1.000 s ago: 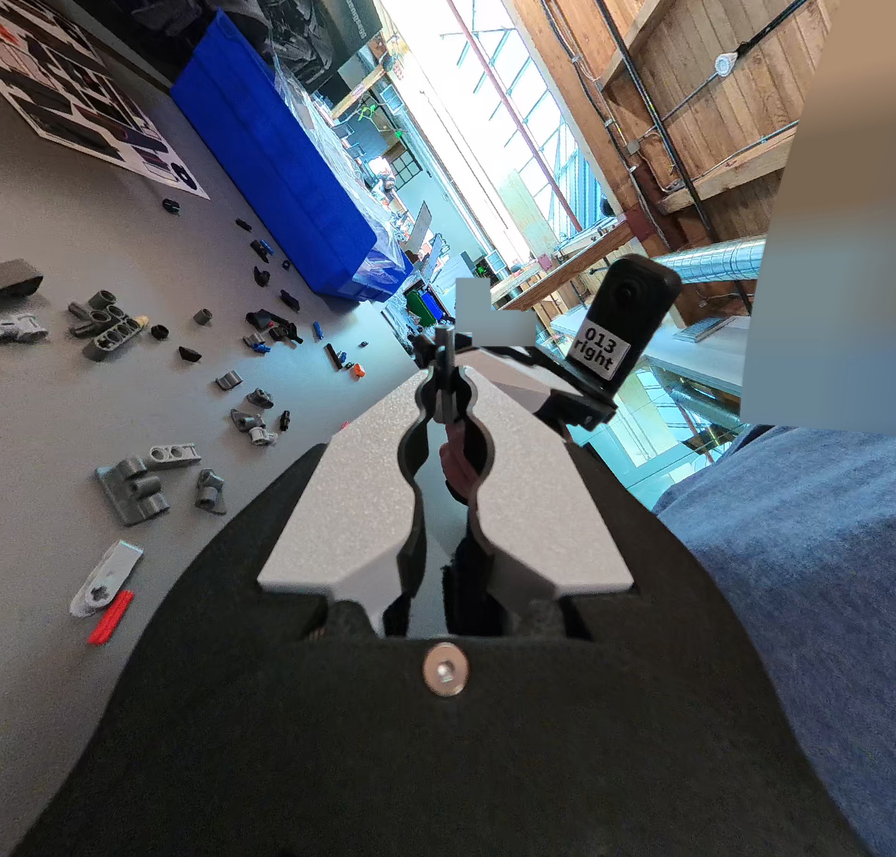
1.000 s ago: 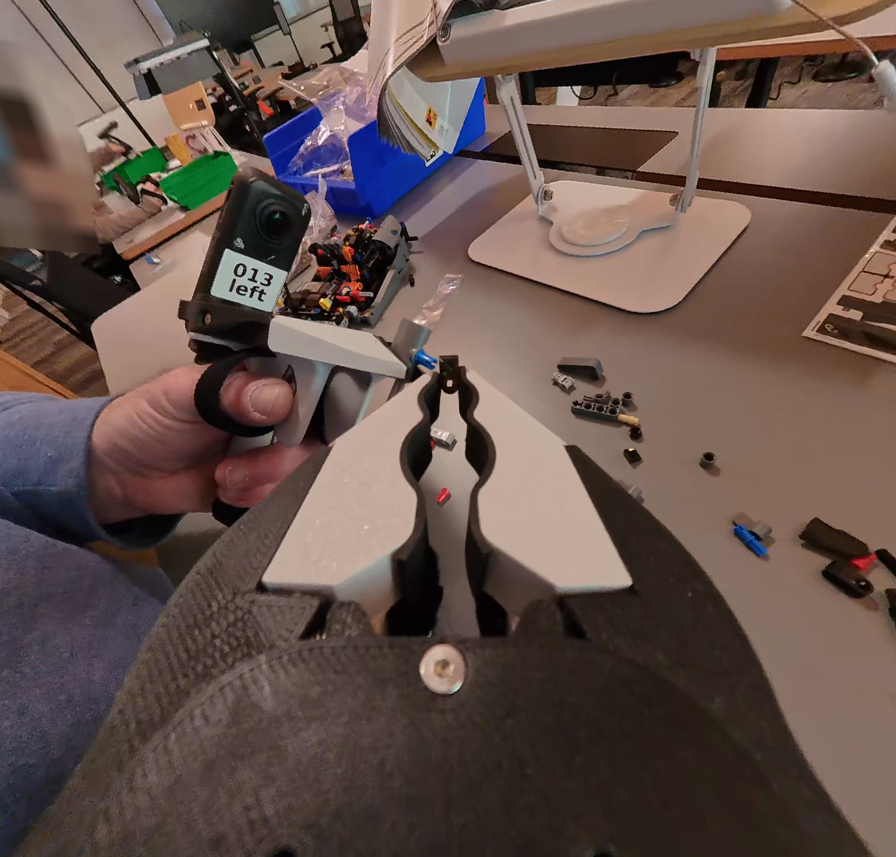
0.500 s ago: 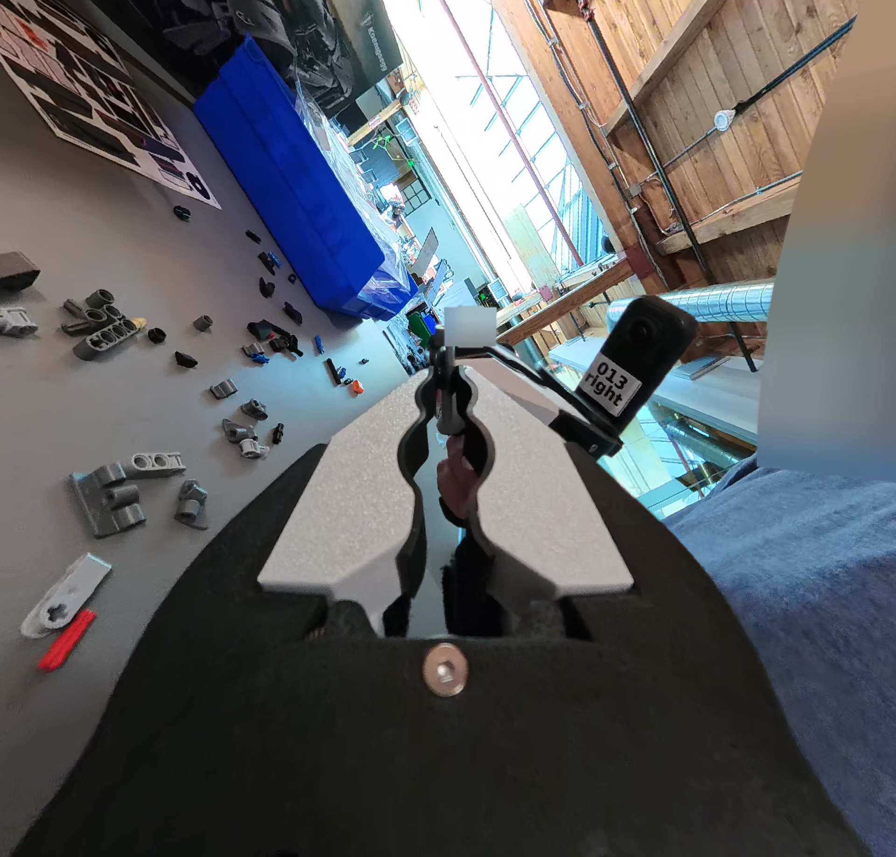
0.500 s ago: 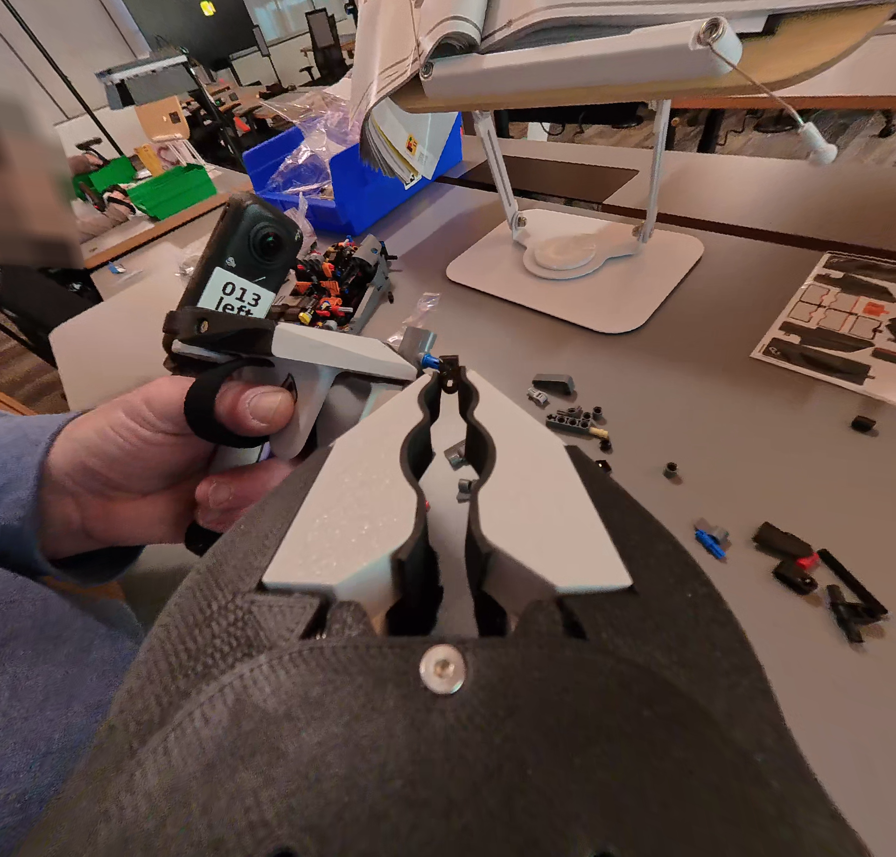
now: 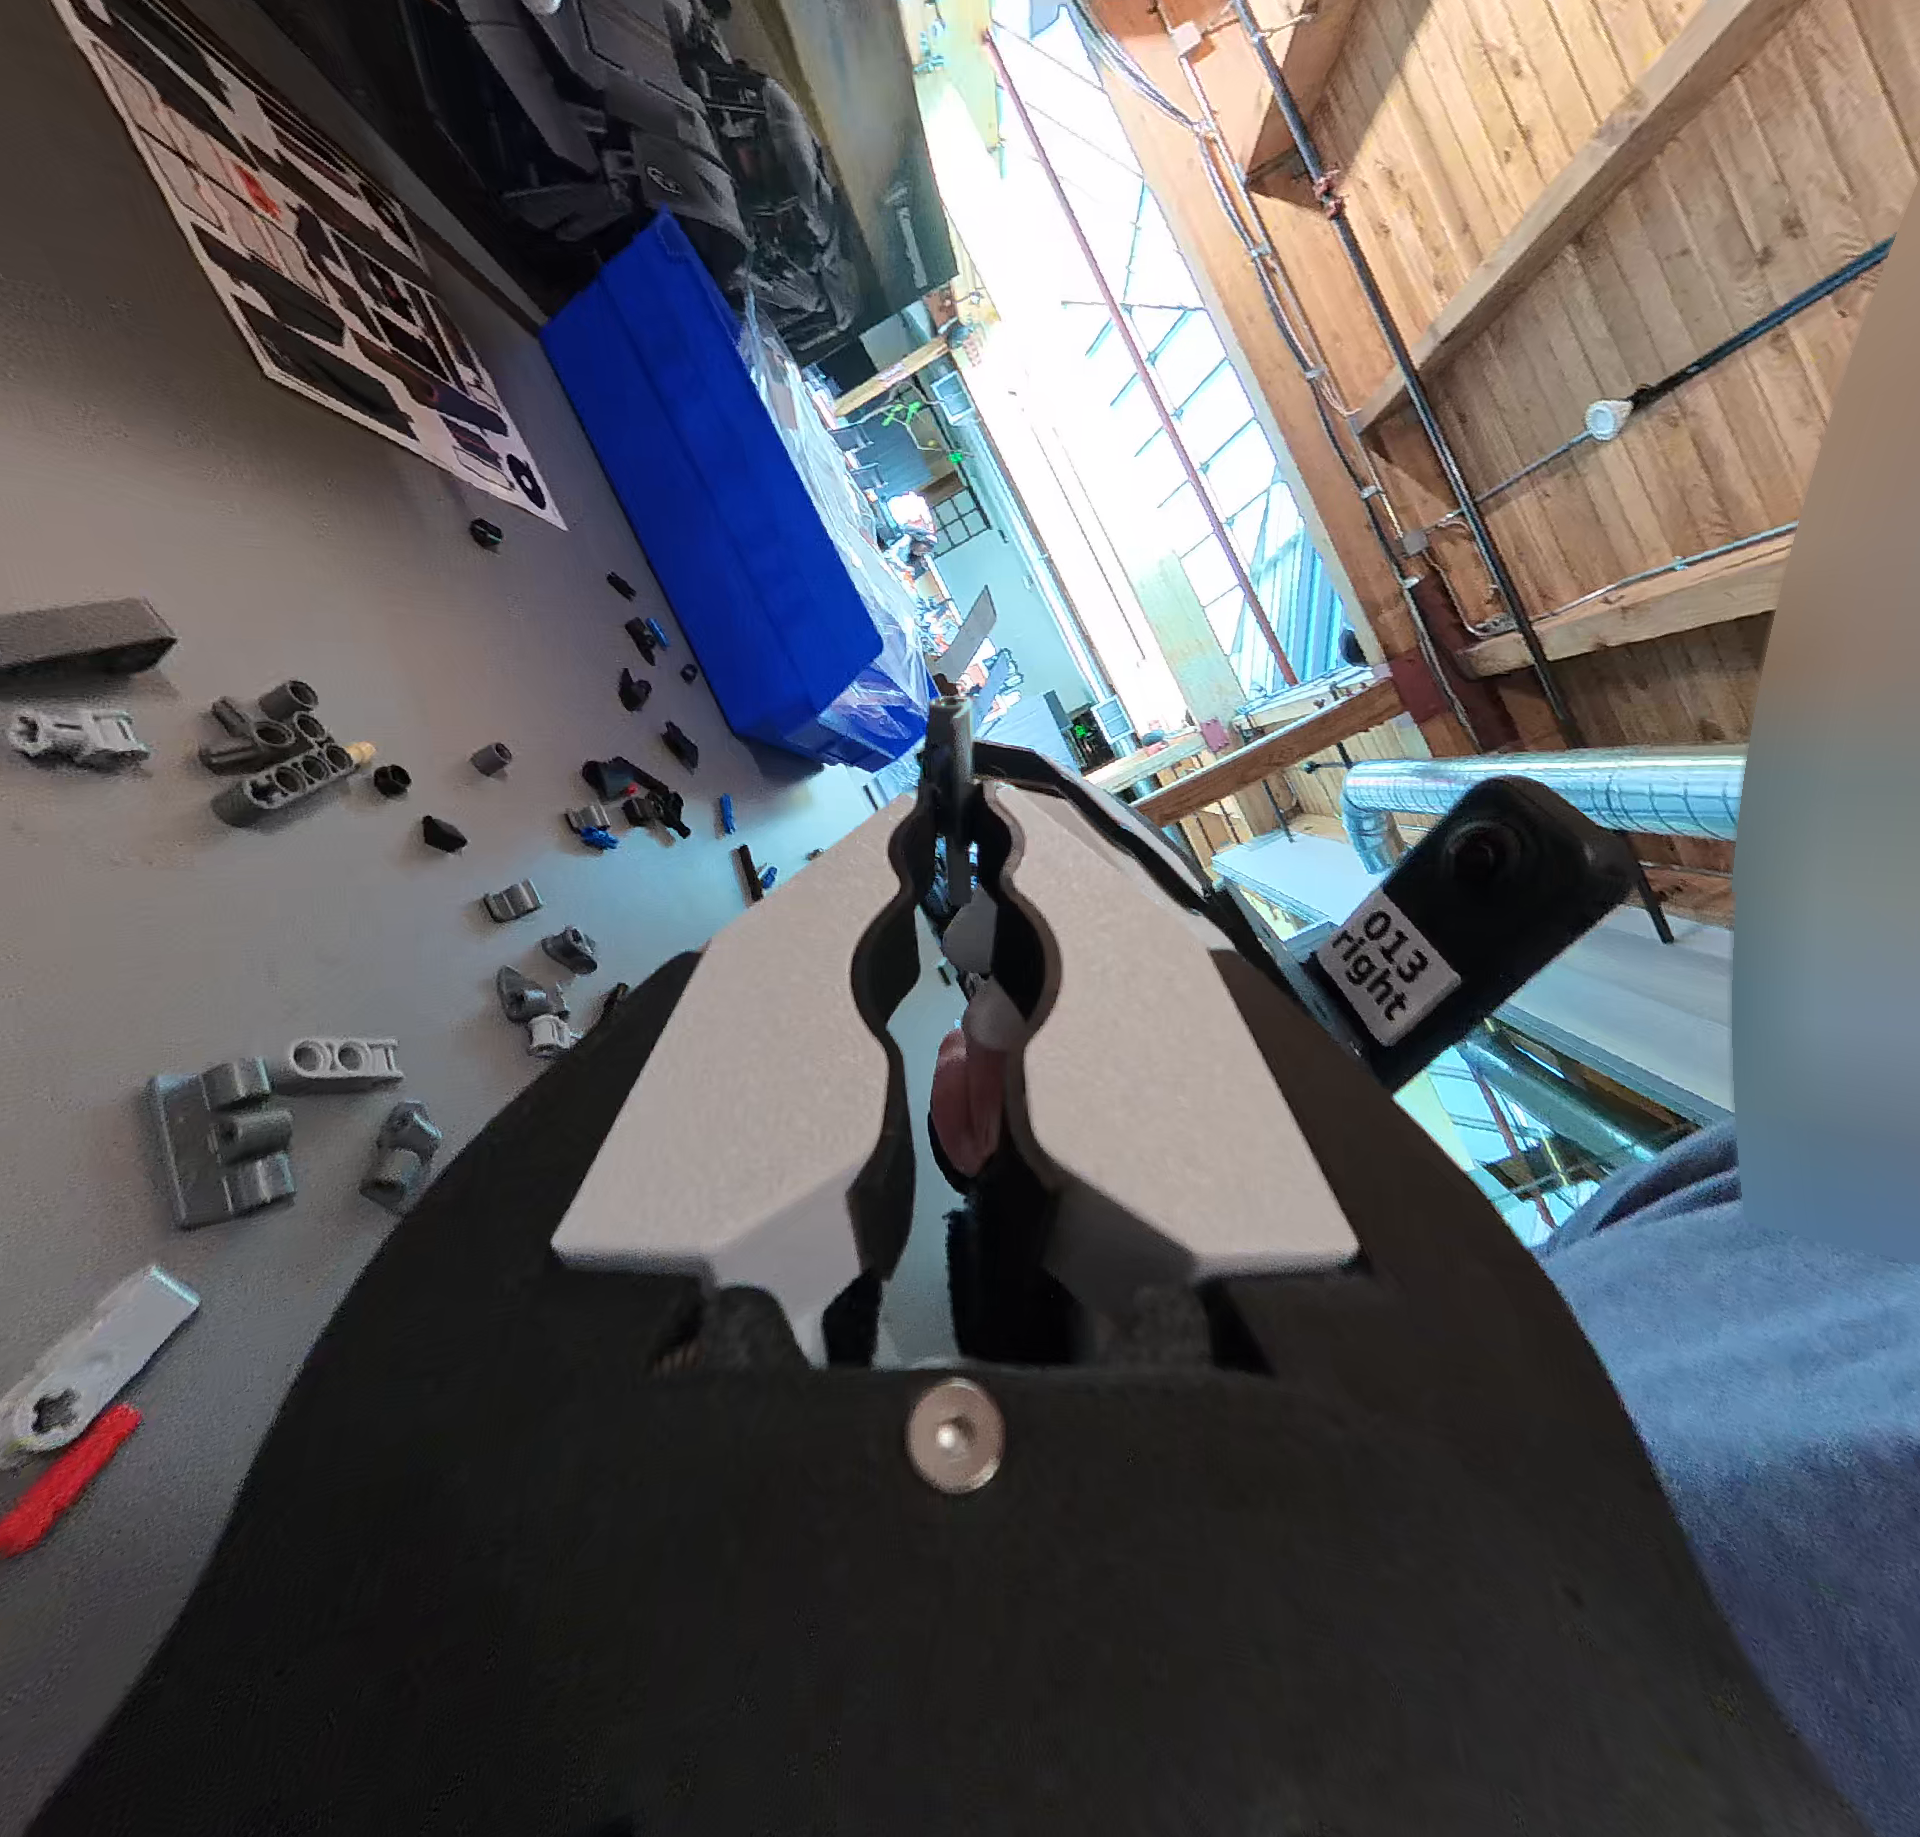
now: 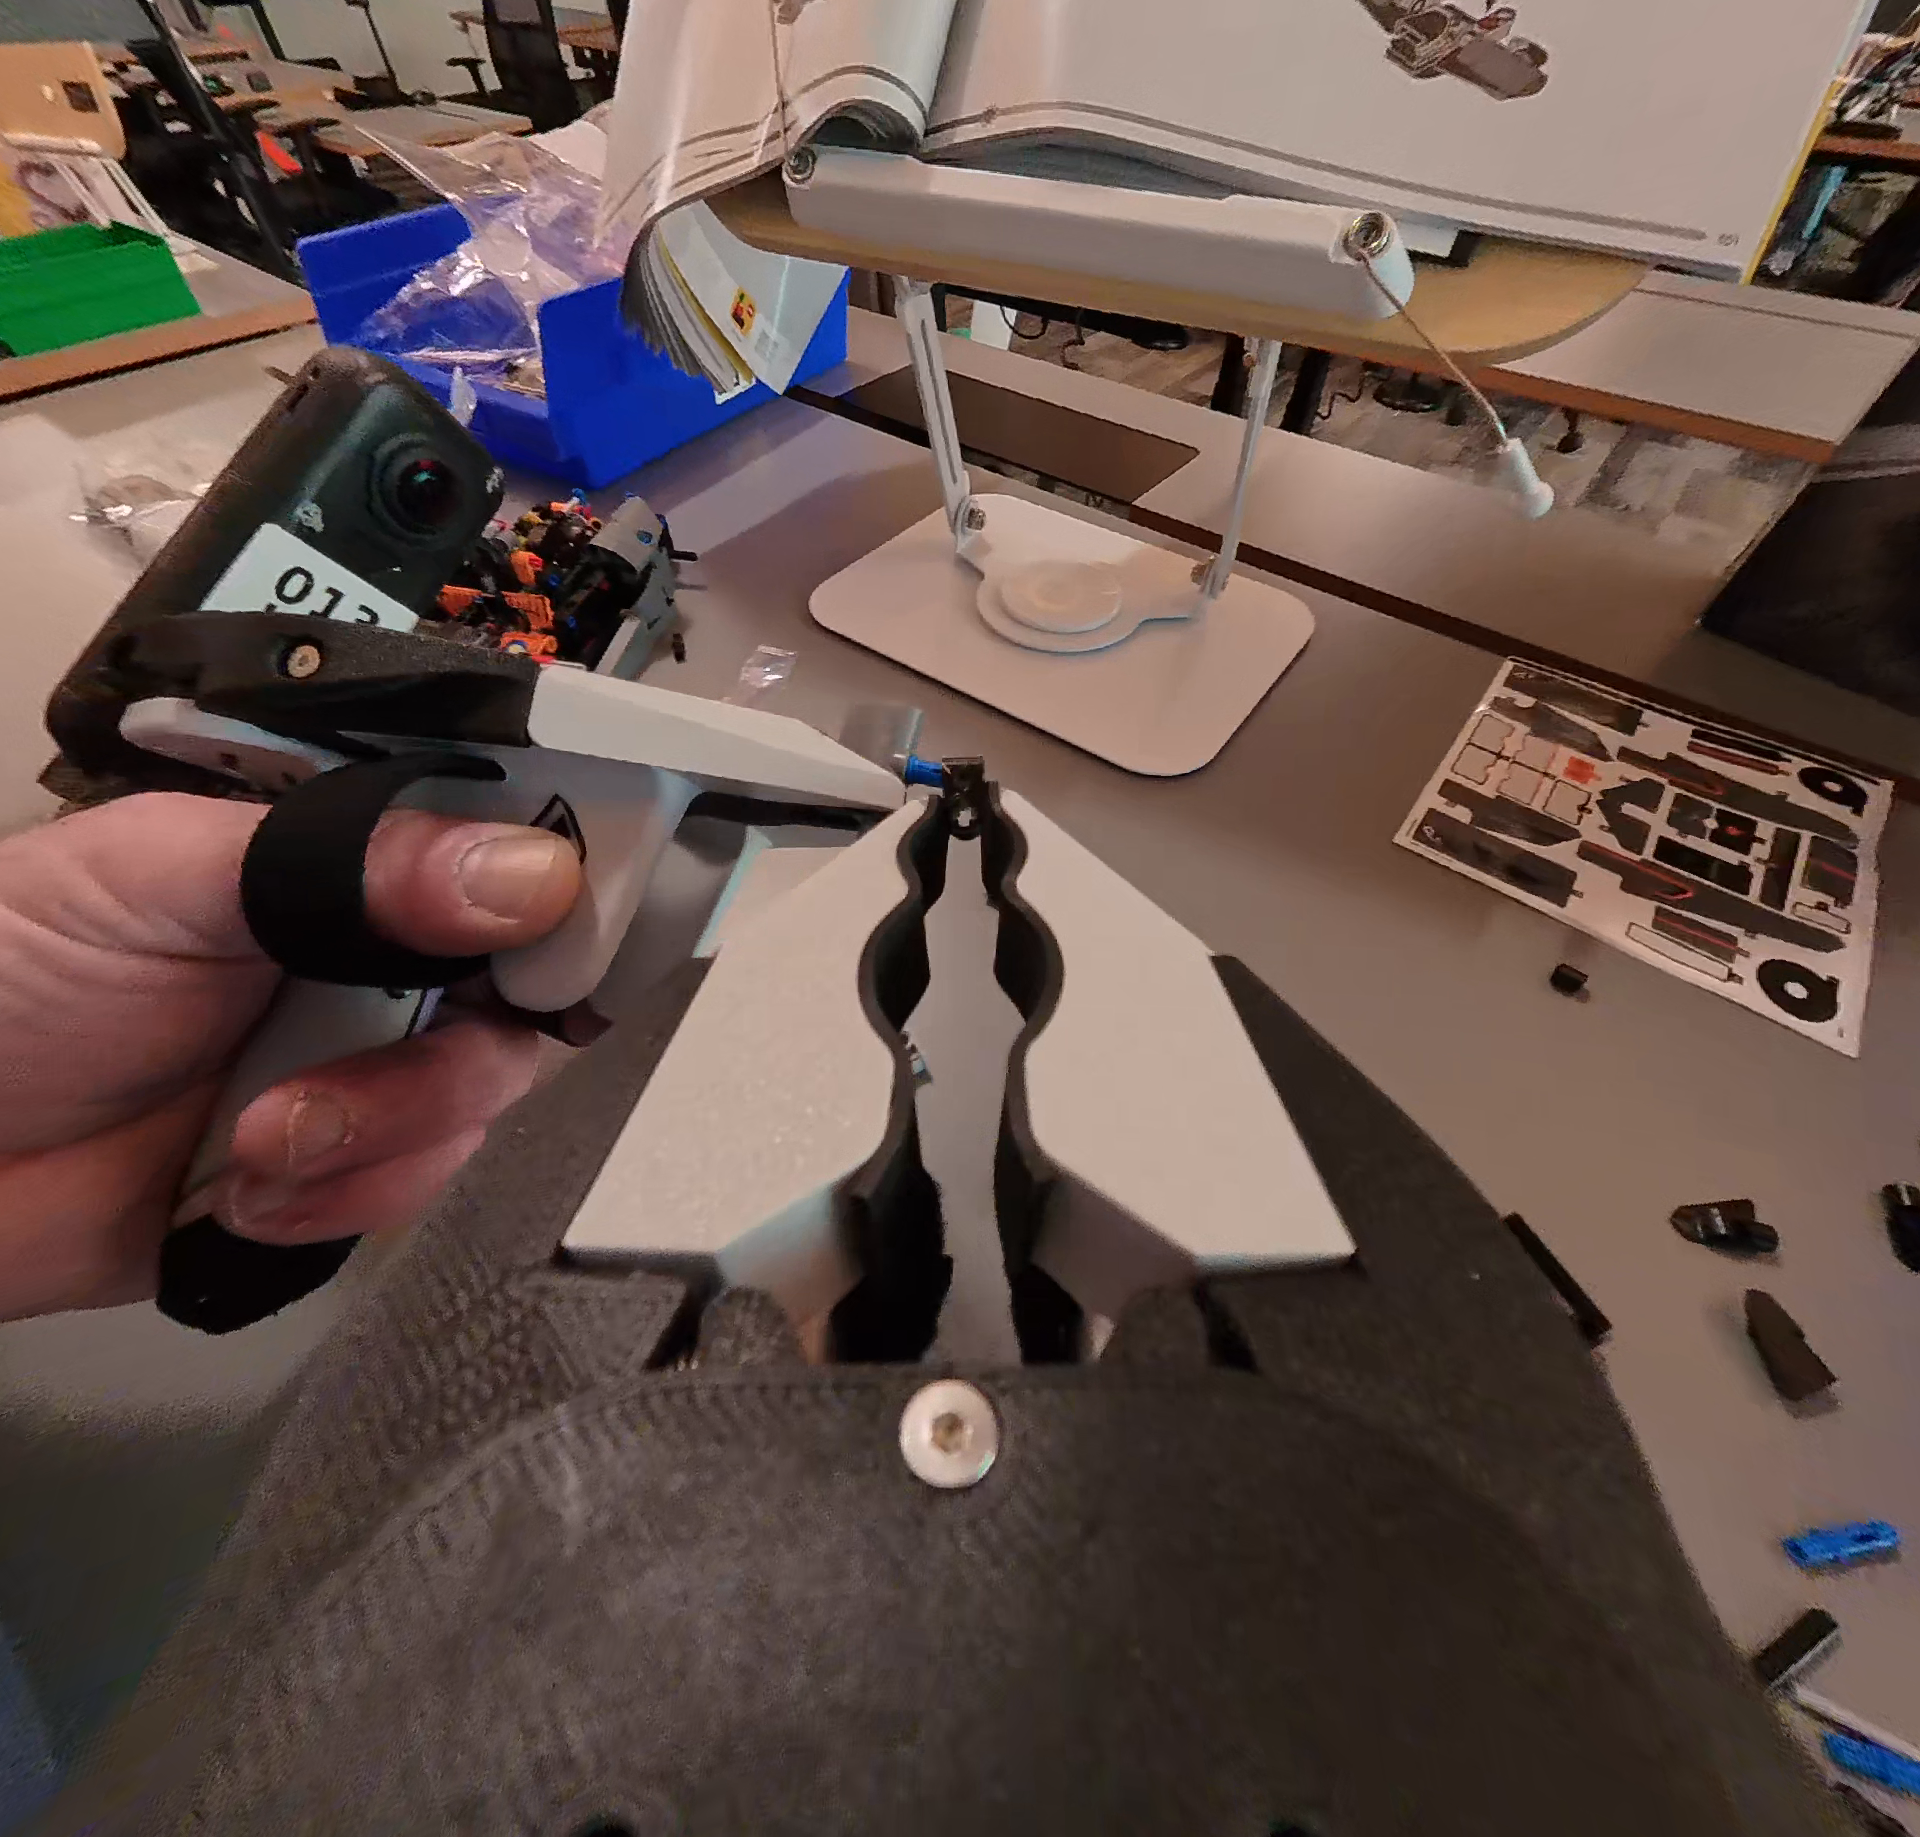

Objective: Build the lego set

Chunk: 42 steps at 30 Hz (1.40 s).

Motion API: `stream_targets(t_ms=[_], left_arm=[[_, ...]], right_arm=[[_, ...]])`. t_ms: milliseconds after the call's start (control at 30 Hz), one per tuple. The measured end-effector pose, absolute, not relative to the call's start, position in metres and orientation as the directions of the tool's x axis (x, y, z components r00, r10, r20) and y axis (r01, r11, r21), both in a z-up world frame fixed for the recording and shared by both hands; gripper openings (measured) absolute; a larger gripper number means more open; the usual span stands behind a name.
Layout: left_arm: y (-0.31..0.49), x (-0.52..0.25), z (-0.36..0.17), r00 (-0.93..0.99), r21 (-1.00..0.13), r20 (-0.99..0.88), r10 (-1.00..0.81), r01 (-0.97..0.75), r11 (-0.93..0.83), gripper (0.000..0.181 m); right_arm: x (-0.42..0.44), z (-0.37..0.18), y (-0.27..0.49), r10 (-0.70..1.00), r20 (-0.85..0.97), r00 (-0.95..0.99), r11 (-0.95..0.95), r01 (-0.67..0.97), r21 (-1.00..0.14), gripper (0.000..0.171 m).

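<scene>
My left gripper (image 5: 951, 816) is shut on a small grey Lego connector (image 5: 951, 748) that sticks out past its tips. In the right wrist view the left gripper (image 6: 883, 779) reaches in from the left, held by a hand (image 6: 156, 1008), and a blue pin (image 6: 920, 771) juts from its grey piece. My right gripper (image 6: 964, 805) is shut on a small black Lego piece (image 6: 964, 798). The black piece sits right at the blue pin's end; I cannot tell whether they touch. Both grippers are held above the grey table (image 6: 1455, 1060).
A part-built model (image 6: 582, 582) lies behind the left gripper. An open instruction book on a white stand (image 6: 1060, 634) is at the back, with a blue bin (image 6: 582, 374) to its left and a sticker sheet (image 6: 1662, 842) to its right. Loose pieces (image 5: 270, 759) are scattered on the table. Both grippers' tips are close together, under 4 cm apart. The part-built model (image 6: 582, 582) is about 30 cm from both grippers' fingertips.
Both grippers have turned and swung toward the instruction stand. They stay shut on their pieces, tip to tip.
</scene>
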<state>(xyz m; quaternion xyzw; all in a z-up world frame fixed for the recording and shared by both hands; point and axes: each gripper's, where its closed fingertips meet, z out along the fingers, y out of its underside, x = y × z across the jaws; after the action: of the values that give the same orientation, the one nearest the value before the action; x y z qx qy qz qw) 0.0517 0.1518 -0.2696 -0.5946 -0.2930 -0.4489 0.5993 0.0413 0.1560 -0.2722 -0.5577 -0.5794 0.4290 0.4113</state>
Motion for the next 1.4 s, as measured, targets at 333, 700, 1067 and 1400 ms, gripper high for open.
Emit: stream_targets(t_ms=[333, 700, 1067, 1400], left_arm=[[0.155, 0.048, -0.272, 0.411, -0.428, 0.899, -0.152, 0.898, -0.102, 0.006], [0.158, 0.042, -0.273, 0.397, -0.409, 0.908, -0.131, 0.909, -0.083, 0.006], [0.163, 0.032, -0.271, 0.442, -0.447, 0.893, -0.085, 0.893, -0.047, 0.006], [0.166, 0.026, -0.273, 0.445, -0.446, 0.895, -0.038, 0.895, -0.026, 0.006]], right_arm=[[0.036, -0.276, 0.159, 0.999, 0.047, -0.012, 0.048, 0.298, -0.953, 0.004], [0.03, -0.276, 0.161, 1.0, 0.012, 0.012, 0.008, 0.292, -0.956, 0.003], [0.021, -0.275, 0.166, 0.994, -0.102, 0.028, -0.106, 0.27, -0.957, 0.003], [0.016, -0.277, 0.169, 0.998, -0.046, 0.048, -0.058, 0.278, -0.959, 0.003]])
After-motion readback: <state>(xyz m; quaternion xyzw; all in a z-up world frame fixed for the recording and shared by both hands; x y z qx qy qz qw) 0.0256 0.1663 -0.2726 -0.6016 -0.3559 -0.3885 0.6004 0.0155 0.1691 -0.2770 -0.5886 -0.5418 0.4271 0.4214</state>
